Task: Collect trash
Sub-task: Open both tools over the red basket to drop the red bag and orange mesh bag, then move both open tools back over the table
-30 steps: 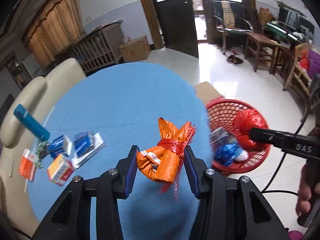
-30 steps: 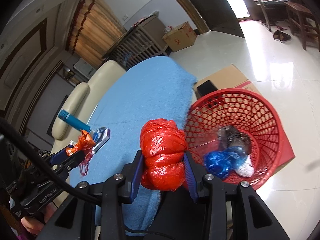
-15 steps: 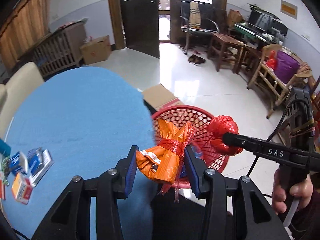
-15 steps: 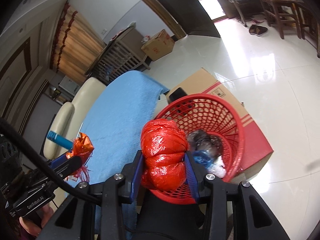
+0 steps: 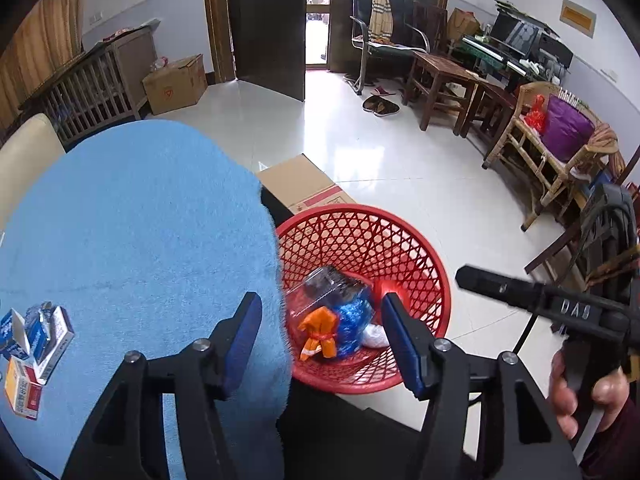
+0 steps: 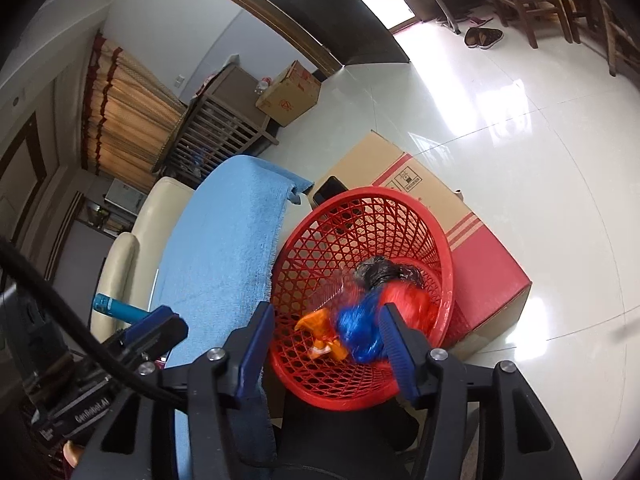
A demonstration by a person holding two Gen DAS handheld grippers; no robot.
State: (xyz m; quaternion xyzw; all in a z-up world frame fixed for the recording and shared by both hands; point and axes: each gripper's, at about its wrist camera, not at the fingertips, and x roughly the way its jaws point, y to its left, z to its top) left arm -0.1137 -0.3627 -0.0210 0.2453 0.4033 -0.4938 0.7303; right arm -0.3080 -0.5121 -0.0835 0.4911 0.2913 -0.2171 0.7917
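Here, notes from both wrist views.
Left gripper (image 5: 320, 334): jaws opening, nothing between the blue pads; it hangs over the near rim of the basket, tilted down.
Right gripper (image 6: 326, 338): jaws opening too, pads bare; also above the basket's near rim. In the left wrist view it reaches in from the right, gripped by a hand (image 5: 586, 394).
Orange bundle (image 5: 319, 332): in the basket, tied at the neck with red string, lying on the basket floor on the side nearer the table.
Red bag (image 6: 408, 300): in the basket, blurred, at the far-right side, just beside the blue bag.
Blue bag (image 6: 360, 330): crumpled plastic, between the orange bundle and the red bag, touching both.
Other contents: a dark wrapper (image 6: 380, 270) and a clear plastic piece (image 5: 316, 284) toward the back; a white scrap (image 5: 374, 336) by the blue bag.
Red basket (image 5: 360, 224): lattice plastic, on the floor, tight against the table edge and beside a cardboard box (image 6: 440, 200).
Table (image 5: 140, 220): covered in a blue cloth; small medicine-style boxes (image 5: 36, 344) clustered at the left edge, well apart from the basket.
Beyond: glossy white tile floor (image 5: 400, 160), wooden chairs, an open dark door.
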